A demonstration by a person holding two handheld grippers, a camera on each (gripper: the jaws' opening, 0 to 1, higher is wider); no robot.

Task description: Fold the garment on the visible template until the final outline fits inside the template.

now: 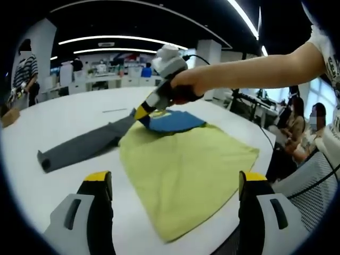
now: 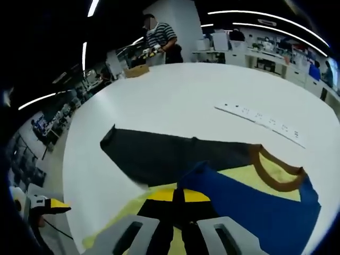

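1. Garment [image 1: 186,170]: yellow body spread flat on the white worktop [image 1: 69,117], with a blue shoulder panel [image 1: 172,121] at the far end and a grey sleeve [image 1: 85,146] stretched away to one side. We see no template outline that we can pick out.

2. Right gripper [image 1: 142,112]: in the left gripper view it comes down on the garment's far end, where blue panel, yellow body and grey sleeve meet. In the right gripper view its yellow-tipped jaws stand together at the cloth [image 2: 175,197]; we judge them closed on the garment's edge there, though the pinch itself is not plain.

3. Left gripper [image 1: 175,186]: jaws set wide apart, holding nothing, above the near edge of the yellow body.

4. Deciding relation: the sleeve's long axis runs outward from the right gripper, away from the body. We judge that the right gripper is the nearer one for folding the sleeve inward across the yellow body.

5. Other: a white strip [image 2: 260,121] lies on the worktop beyond the sleeve.
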